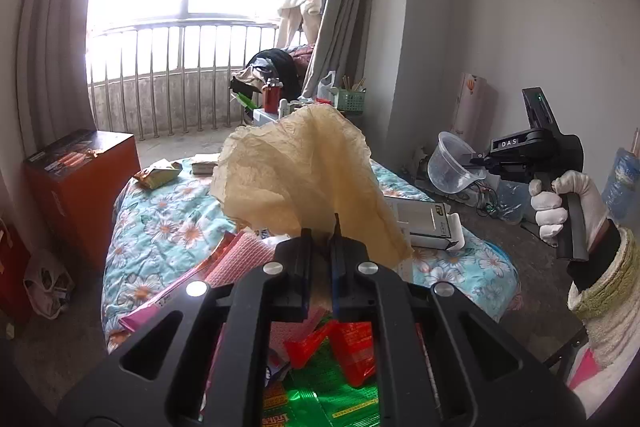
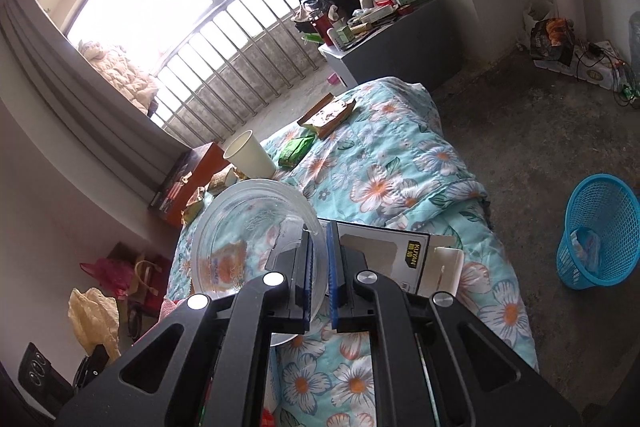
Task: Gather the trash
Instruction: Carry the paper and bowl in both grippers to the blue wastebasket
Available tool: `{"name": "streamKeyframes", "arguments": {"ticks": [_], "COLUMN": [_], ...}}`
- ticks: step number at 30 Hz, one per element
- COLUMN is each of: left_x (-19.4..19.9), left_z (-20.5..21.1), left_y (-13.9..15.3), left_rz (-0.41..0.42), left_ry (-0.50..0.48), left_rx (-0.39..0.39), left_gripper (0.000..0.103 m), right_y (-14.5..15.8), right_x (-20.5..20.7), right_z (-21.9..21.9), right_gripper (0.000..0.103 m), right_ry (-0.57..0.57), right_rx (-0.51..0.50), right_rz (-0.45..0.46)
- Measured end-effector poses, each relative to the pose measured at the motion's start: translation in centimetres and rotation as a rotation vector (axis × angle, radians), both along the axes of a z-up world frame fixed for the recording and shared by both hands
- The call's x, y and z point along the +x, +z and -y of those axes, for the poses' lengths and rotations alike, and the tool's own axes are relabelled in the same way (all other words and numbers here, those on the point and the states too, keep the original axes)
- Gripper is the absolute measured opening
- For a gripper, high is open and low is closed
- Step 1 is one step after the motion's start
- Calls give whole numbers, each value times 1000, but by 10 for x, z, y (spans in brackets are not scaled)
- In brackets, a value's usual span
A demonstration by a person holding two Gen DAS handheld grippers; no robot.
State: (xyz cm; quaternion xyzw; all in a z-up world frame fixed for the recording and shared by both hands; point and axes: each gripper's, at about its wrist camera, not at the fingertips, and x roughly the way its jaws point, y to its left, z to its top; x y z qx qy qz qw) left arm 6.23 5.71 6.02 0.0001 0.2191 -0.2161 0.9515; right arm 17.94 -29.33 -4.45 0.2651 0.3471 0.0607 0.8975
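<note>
The left gripper (image 1: 322,227) is clamped on a crumpled yellowish paper sheet (image 1: 296,175), lifted above the flower-patterned quilt (image 1: 168,223). The right gripper (image 2: 319,267) pinches the rim of a clear plastic bowl (image 2: 248,227). Both pieces seem collected but not yet binned; the blue mesh wastebasket (image 2: 600,239) stands well apart on the floor at right, nearly empty. A white paper cup (image 2: 250,155), snack wrappers (image 2: 326,117) and a flat grey carton (image 2: 384,255) remain on the quilt.

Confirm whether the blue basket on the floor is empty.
No, the blue basket already holds a pale crumpled piece of plastic near its bottom.
</note>
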Motion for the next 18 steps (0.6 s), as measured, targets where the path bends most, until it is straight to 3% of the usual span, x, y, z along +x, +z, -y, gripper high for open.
{"name": "streamKeyframes", "arguments": {"ticks": [9, 13, 18], "left_x": [18, 31, 49], "left_z": [69, 115, 188], "left_y": [20, 27, 26], "left_rz": [0, -24, -84], "left_ry": [-179, -279, -386], "left_rx": [57, 76, 156], "left_gripper": [5, 5, 5], "right_y": [0, -12, -30], "right_x": [-69, -104, -143], "right_z": [79, 122, 168], "right_gripper": [7, 7, 7], "right_ry": [-206, -328, -459], "right_rx": [18, 52, 85], "right_rz": [22, 11, 8]}}
